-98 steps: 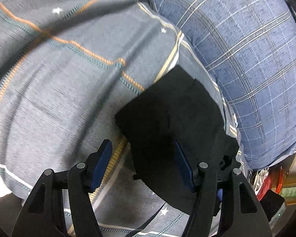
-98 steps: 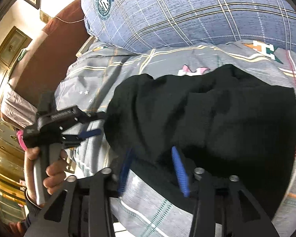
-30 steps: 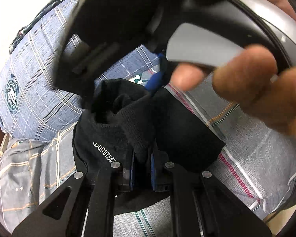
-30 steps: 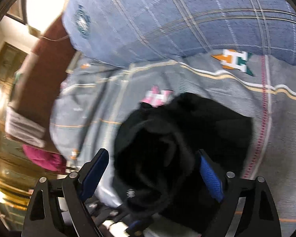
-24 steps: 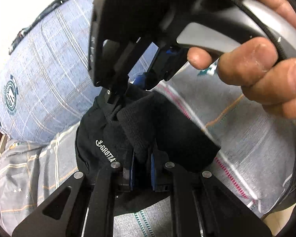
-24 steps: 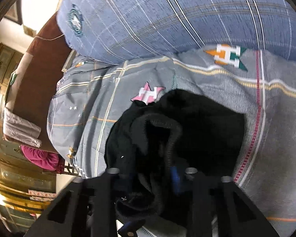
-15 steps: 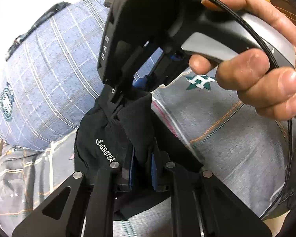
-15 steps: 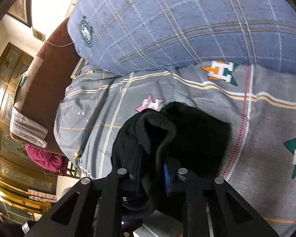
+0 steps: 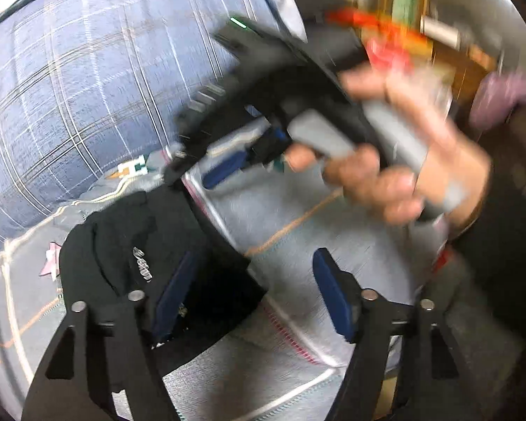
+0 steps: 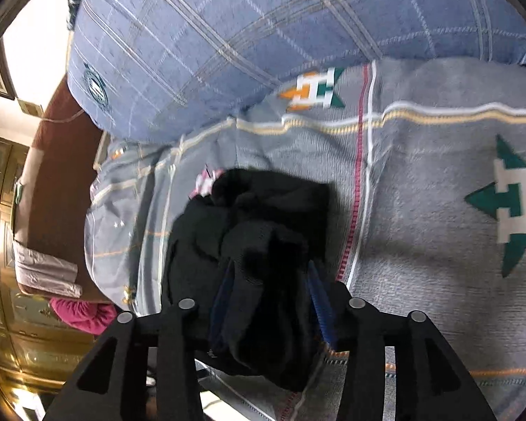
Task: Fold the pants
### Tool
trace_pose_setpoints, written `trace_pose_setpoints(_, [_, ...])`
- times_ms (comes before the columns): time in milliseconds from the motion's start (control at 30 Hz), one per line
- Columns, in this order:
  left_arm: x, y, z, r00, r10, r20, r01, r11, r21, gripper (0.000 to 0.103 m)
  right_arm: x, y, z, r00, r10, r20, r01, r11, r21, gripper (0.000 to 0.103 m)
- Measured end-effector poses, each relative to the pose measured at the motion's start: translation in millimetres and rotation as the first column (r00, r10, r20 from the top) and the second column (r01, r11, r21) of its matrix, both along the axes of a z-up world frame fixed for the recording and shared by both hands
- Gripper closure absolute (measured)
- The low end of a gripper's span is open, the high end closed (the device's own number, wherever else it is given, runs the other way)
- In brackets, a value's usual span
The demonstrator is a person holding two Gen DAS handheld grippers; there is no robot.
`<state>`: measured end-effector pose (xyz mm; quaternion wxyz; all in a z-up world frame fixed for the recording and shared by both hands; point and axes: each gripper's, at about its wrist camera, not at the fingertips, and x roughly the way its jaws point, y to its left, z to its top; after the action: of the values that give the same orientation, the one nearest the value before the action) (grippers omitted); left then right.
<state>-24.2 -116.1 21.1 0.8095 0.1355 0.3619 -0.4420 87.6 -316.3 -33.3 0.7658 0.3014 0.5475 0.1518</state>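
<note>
The black pants (image 9: pixel 129 263) lie in a compact folded bundle on the grey patterned bed cover (image 9: pixel 298 245). In the left wrist view my left gripper (image 9: pixel 252 291) is open, its left finger over the bundle's right edge and its right finger over bare cover. My right gripper (image 9: pixel 235 165) shows there blurred, lifted above the cover in a hand, its jaws apart. In the right wrist view the pants (image 10: pixel 249 217) sit between the right gripper's (image 10: pixel 270 287) spread blue pads, and a black fold bulges up between them.
A large blue plaid pillow (image 10: pixel 228 35) lies right behind the pants. A brown headboard (image 10: pixel 56 161), gold cabinets (image 10: pixel 3 280) and a pink cloth (image 10: pixel 80 308) stand beyond the bed's left edge. Furniture and red items (image 9: pixel 385 42) are at the right.
Both grippers were shut on the bundle's folds and have opened. The left one let go and swung right. The right gripper lifted away in the left wrist view.
</note>
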Motion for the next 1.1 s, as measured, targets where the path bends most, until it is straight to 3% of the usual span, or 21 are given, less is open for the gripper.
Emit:
trace_pose_setpoints(133, [39.2, 38.0, 18.0, 0.985, 0.149, -0.088, -0.157, 0.982, -0.103, 0.028, -13.5, -0.1, 23.0, 0.998, -0.006, 0.07, 0.007, 1.0, -0.017, 0.052])
trace_pose_setpoints(200, [67.6, 64.8, 16.2, 0.944, 0.289, -0.157, -0.308, 0.944, -0.116, 0.028, -20.7, 5.2, 29.4, 0.996, 0.012, 0.091, -0.011, 1.0, -0.013, 0.052])
trace_pose_setpoints(233, [81.1, 78.0, 13.0, 0.912, 0.364, -0.191, -0.388, 0.916, -0.106, 0.028, -25.1, 8.8, 30.6, 0.995, 0.015, 0.096, -0.013, 1.0, -0.023, 0.051])
trace_pose_setpoints(300, [99.4, 94.5, 0.6, 0.86, 0.441, -0.257, -0.475, 0.876, -0.084, 0.028, -30.1, 17.9, 28.5, 0.996, 0.03, 0.088, -0.026, 0.999, -0.047, 0.052])
trace_pose_setpoints(400, [110.3, 102.2, -22.1, 0.808, 0.495, -0.32, -0.53, 0.847, -0.026, 0.028, -27.7, 35.0, 14.3, 0.997, 0.064, 0.044, -0.059, 0.994, -0.096, 0.055])
trace_pose_setpoints(500, [109.4, 98.2, -34.6, 0.805, 0.503, -0.315, -0.522, 0.853, 0.028, 0.028, -25.7, 51.2, 0.4, 0.994, 0.105, 0.003, -0.104, 0.985, -0.14, 0.076])
trace_pose_setpoints(533, [107.9, 94.7, -38.6, 0.807, 0.509, -0.3, -0.519, 0.853, 0.052, 0.028, -26.0, 57.4, -2.8, 0.992, 0.122, -0.013, -0.123, 0.979, -0.165, 0.091])
trace_pose_setpoints(633, [105.4, 87.5, -44.3, 0.811, 0.517, -0.274, -0.513, 0.853, 0.091, 0.028, -29.8, 63.3, 0.6, 0.99, 0.136, -0.024, -0.138, 0.964, -0.228, 0.095])
trace_pose_setpoints(767, [110.5, 98.6, -47.0, 0.787, 0.552, -0.275, -0.542, 0.832, 0.119, 0.028, -40.6, 59.1, 19.8, 0.99, 0.144, 0.003, -0.138, 0.953, -0.269, 0.099])
trace_pose_setpoints(833, [115.1, 101.0, -54.2, 0.765, 0.568, -0.303, -0.555, 0.821, 0.137, 0.028, -38.4, 59.4, 11.0, 0.99, 0.139, -0.019, -0.138, 0.94, -0.312, 0.099])
trace_pose_setpoints(933, [119.2, 99.8, -62.5, 0.752, 0.564, -0.341, -0.546, 0.823, 0.158, 0.028, -29.9, 58.6, -22.5, 0.982, 0.134, -0.131, -0.166, 0.948, -0.272, 0.085])
trace_pose_setpoints(1000, [119.6, 102.4, -61.2, 0.746, 0.563, -0.356, -0.551, 0.822, 0.145, 0.028, -28.9, 53.2, -16.4, 0.984, 0.128, -0.127, -0.157, 0.955, -0.251, 0.082])
trace_pose_setpoints(1033, [119.9, 104.2, -59.9, 0.744, 0.563, -0.361, -0.555, 0.821, 0.138, 0.028, -29.5, 49.8, -10.5, 0.987, 0.123, -0.106, -0.145, 0.961, -0.237, 0.076])
trace_pose_setpoints(1100, [120.8, 109.0, -59.1, 0.733, 0.562, -0.383, -0.564, 0.817, 0.119, 0.028, -31.8, 38.4, 7.2, 0.995, 0.094, -0.034, -0.099, 0.973, -0.207, 0.053])
